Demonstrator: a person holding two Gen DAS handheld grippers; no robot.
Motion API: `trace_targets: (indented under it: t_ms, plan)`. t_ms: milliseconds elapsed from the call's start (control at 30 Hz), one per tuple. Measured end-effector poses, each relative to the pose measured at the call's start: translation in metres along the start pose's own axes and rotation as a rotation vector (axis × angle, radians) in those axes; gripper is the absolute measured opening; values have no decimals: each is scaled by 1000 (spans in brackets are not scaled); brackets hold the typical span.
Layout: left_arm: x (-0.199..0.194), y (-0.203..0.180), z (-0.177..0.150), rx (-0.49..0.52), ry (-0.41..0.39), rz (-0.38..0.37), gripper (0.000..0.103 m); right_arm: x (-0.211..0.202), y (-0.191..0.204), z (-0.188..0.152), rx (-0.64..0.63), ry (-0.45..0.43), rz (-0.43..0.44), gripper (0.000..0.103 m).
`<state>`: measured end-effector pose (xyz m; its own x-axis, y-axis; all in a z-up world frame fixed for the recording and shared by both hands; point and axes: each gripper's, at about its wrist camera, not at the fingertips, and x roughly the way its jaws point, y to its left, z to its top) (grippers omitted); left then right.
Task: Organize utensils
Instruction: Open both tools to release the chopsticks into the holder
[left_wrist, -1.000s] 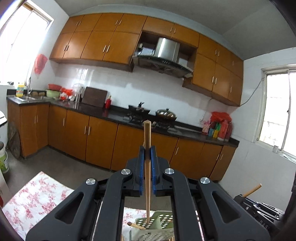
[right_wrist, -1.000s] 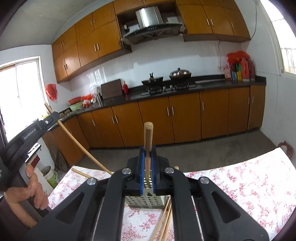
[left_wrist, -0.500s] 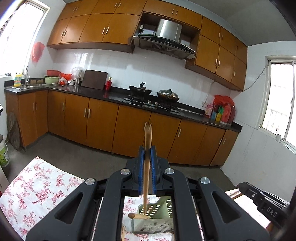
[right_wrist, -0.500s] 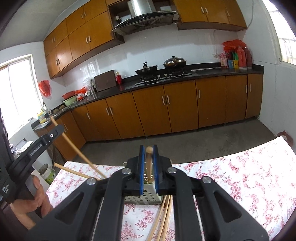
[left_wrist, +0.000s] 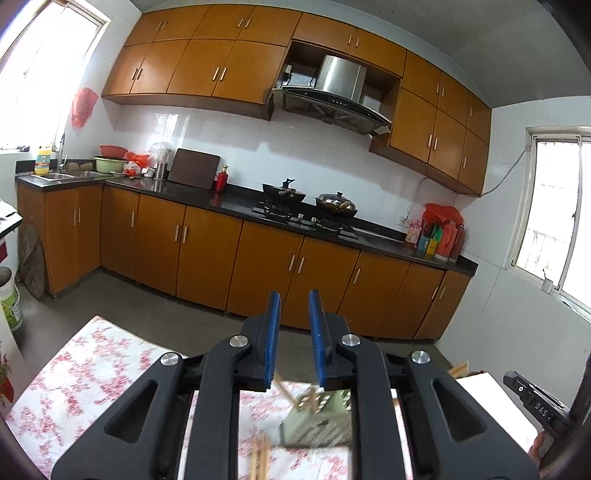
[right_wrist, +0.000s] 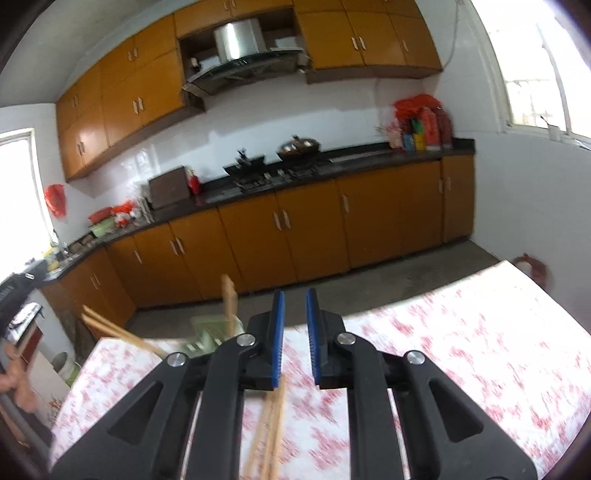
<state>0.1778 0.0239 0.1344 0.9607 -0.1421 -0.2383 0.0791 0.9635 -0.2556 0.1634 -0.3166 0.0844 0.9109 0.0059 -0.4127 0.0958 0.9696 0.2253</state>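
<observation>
My left gripper (left_wrist: 294, 295) is open and empty above the floral tablecloth (left_wrist: 92, 365). Below it stands a pale green perforated utensil holder (left_wrist: 317, 424) with wooden chopsticks (left_wrist: 286, 389) sticking out. My right gripper (right_wrist: 293, 295) is open and empty too. In the right wrist view the green holder (right_wrist: 207, 332) is to its left, with chopsticks (right_wrist: 229, 299) standing in it and others leaning out to the left (right_wrist: 118, 332). Several loose chopsticks (right_wrist: 271, 424) lie on the cloth under the right gripper; they also show in the left wrist view (left_wrist: 260, 458).
The other gripper's body (left_wrist: 539, 406) shows at the right edge of the left wrist view. A hand (right_wrist: 18, 373) shows at the left edge of the right wrist view. Brown kitchen cabinets (left_wrist: 207, 258) and a floor strip lie beyond the table edge.
Both grippers have opened and let go of their chopsticks, which now stand in the green holder. Both grippers have pulled back and tilted, and the views are blurred.
</observation>
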Motion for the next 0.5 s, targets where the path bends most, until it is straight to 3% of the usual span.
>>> trace_targets:
  t_ms: [267,367,500]
  plan:
    - [-8,42,-61,59,137,89,17,41,-18,-86,18,244,-5,16]
    - [4,61,-98,77,248,130,17,57,-7,-121,4,339,39,16]
    - [11,79,-133,47,363,127,17,75,14,-157,-47,451,80,16]
